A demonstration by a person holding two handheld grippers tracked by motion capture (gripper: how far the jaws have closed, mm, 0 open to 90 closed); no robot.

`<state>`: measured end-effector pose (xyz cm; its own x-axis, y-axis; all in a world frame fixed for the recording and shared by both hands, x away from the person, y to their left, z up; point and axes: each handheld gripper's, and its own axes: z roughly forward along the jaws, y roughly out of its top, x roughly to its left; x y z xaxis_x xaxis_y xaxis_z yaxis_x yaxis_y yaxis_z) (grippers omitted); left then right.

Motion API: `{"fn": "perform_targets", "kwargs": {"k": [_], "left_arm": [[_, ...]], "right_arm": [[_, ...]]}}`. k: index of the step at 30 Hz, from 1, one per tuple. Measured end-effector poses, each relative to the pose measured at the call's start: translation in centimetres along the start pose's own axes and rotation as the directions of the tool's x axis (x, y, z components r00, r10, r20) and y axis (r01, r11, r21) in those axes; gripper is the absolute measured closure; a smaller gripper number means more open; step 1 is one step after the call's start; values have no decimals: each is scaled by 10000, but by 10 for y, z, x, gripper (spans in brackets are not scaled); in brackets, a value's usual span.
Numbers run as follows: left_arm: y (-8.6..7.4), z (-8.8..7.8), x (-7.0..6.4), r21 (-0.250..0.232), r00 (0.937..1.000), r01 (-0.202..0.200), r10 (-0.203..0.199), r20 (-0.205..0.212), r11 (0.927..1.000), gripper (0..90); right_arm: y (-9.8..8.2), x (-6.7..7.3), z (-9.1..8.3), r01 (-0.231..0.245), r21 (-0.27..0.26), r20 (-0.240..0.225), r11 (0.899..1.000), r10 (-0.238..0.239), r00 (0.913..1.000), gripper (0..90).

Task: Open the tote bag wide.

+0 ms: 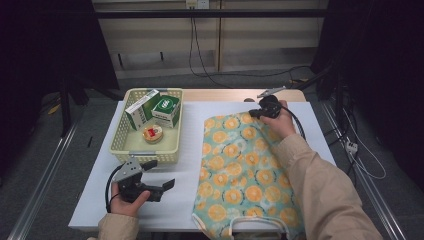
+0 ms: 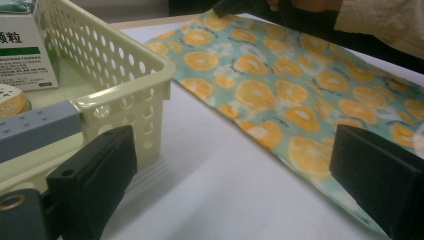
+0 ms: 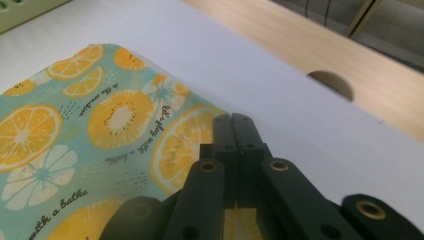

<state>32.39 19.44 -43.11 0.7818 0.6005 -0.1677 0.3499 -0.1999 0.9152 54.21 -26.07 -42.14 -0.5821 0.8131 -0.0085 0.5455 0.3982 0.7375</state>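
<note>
Orange-slice print on teal: a cloth bag (image 1: 240, 167) lies flat on the white table cover (image 1: 175, 200), right of centre, its white handle loop hanging at the near table edge and its far end reaching toward the wooden strip at the back.

Near edge, left: left hand (image 1: 124, 200) holds the left gripper (image 1: 160, 177) just above the cover. Jaws spread wide, nothing between them. In the left gripper view the two black pads stand far apart, framing bare cover, with the basket corner at one side and the bag's edge (image 2: 300, 100) at the other.

Near edge, right: a beige sleeve (image 1: 320, 190) crosses over the bag toward its far end.

Mid-table, left: cream perforated basket (image 1: 120, 130), just beyond the left gripper. Inside: a green-and-white box (image 1: 142, 107) leaning, a second green box (image 1: 167, 109) beside it, and a small round tin (image 1: 153, 133) with a red label in front of them.

Far end of bag: right gripper (image 1: 257, 112), held in the right hand (image 1: 282, 122), sits at the bag's far corner. In the right gripper view the jaws are pressed together with their tips on the cloth (image 3: 100, 125) near its rounded corner. Whether fabric is pinched between them: cannot tell.

Beyond: wooden table edge (image 3: 320, 60) with a half-round notch.
</note>
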Motion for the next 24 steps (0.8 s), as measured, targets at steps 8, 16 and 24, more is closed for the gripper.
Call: {"fn": "perform_targets", "kwargs": {"k": [8,16,24], "left_arm": [[-1,6,1,202,10000,-4,4,9,9998,45],[1,9,-2,209,9997,-130,126,187,9997,45],[1,3,-5,186,9994,-256,252,241,9995,45]], "right_arm": [[18,-36,5,-1677,-1392,1104,9760,1836,9768,734],[3,-14,-10,-903,-480,497,9948,926,9945,387],[-34,37,-56,-28,-285,-1227,9996,-7,9924,307]]}}
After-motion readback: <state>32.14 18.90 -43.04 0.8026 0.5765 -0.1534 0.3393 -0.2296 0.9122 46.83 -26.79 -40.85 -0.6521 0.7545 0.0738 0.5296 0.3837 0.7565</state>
